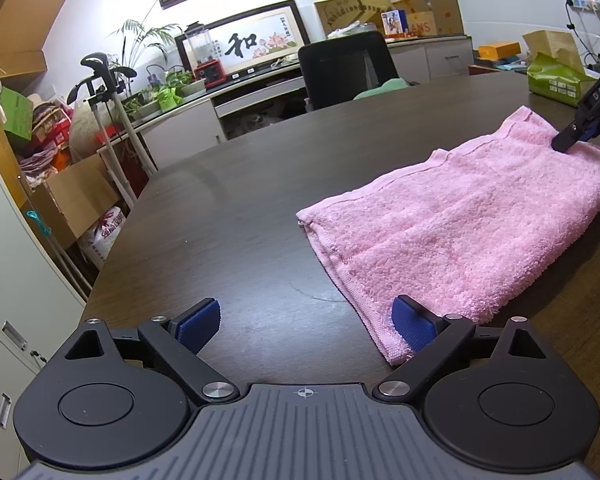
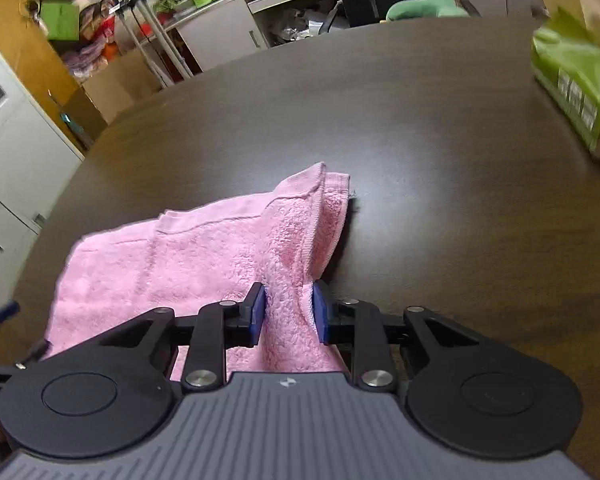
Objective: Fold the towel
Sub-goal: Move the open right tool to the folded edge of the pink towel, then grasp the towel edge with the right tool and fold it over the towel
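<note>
towel [image 1: 468, 232]: pink, folded, lying flat on the dark table [image 1: 236, 208], right of centre in the left wrist view
left gripper [image 1: 306, 330]: jaws spread wide, holding nothing; its right pad [image 1: 414, 330] sits at the towel's near corner, left pad over bare table
right gripper [image 2: 288, 314]: pads clamped on a bunched fold at the towel's right end, which is pulled up into a ridge
green box [image 2: 572, 84]: far right on the table, well apart from the towel

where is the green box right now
The green box sits on the dark table at its far right edge in the right wrist view, well beyond the pink towel.
</note>
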Motion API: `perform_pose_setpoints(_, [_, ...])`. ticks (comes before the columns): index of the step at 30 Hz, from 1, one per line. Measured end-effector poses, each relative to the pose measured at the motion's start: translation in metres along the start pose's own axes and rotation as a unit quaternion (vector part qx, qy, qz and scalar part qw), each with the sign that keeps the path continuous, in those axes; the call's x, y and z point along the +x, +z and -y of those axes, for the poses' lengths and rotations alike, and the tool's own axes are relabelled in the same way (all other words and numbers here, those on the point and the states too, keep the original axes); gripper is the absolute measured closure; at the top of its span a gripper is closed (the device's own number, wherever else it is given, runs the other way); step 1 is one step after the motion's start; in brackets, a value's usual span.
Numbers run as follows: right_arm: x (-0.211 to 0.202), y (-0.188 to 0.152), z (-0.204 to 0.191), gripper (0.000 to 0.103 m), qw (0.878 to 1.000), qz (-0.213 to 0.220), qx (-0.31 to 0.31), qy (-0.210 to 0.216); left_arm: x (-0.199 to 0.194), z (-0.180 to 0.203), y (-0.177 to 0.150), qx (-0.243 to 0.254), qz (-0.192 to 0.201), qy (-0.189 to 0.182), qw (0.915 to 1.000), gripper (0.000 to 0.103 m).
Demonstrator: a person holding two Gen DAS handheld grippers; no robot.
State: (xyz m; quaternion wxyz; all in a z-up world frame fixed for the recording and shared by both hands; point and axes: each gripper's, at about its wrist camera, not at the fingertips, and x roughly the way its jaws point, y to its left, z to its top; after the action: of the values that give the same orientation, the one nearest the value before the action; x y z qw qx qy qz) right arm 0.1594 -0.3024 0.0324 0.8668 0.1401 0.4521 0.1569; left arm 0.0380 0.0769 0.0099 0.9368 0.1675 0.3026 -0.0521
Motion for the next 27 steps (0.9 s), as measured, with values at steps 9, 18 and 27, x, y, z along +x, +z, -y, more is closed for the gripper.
perform_pose_setpoints(9, [-0.007, -0.007, -0.002, 0.088, 0.999, 0.034, 0.000, -0.002, 0.001, 0.000, 0.000, -0.003, 0.000, 0.005, 1.0000, 0.005])
perform_pose_setpoints(18, [-0.026, -0.007, -0.033, 0.090, 0.996, 0.077, -0.038, -0.011, 0.001, 0.001, -0.001, -0.002, 0.001, 0.011, 0.9999, 0.003])
perform_pose_setpoints(27, [-0.026, 0.002, -0.117, 0.091, 0.991, 0.069, -0.105, 0.045, 0.001, 0.000, -0.002, -0.008, -0.001, 0.013, 0.9999, 0.001])
